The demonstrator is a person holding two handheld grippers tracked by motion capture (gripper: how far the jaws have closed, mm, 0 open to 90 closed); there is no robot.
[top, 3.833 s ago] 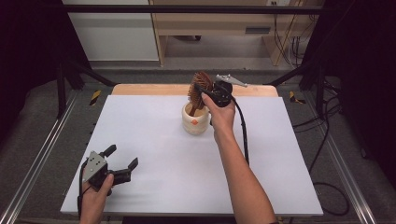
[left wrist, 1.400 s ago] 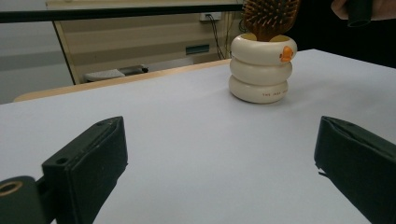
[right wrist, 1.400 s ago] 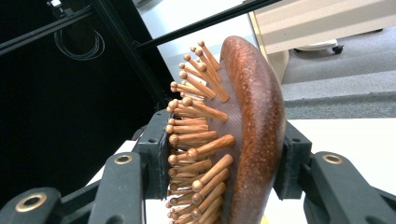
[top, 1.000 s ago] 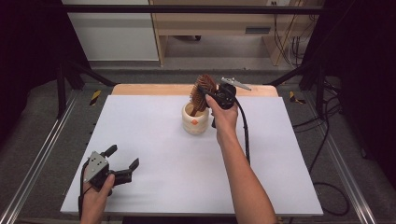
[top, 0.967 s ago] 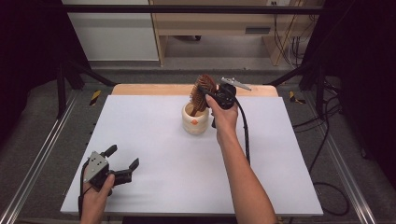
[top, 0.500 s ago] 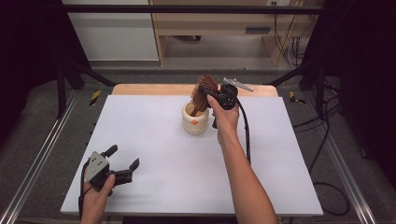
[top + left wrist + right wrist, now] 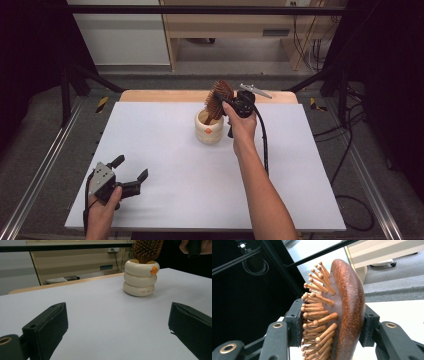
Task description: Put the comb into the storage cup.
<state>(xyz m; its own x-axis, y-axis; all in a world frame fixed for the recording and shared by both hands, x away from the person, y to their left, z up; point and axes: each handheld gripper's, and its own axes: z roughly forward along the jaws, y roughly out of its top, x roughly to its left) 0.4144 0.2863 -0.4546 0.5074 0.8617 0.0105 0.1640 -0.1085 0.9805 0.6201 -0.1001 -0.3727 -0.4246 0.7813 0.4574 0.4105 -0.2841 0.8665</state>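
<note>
The right tongs (image 7: 223, 101) clench a wooden hairbrush (image 7: 218, 95) standing in the cream holder (image 7: 209, 128). Its handle seems hidden inside. The left tongs (image 7: 131, 176) rest released on the bare tabletop (image 7: 165, 165), well apart.

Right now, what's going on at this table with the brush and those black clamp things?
A person holds a hand-held gripper in each hand. The right hand-held gripper is clamped on the head of a wooden hairbrush, whose handle end sits in a cream ring-shaped holder at the far side of the white table. The left hand-held gripper rests open near the front edge, holding nothing.
</note>
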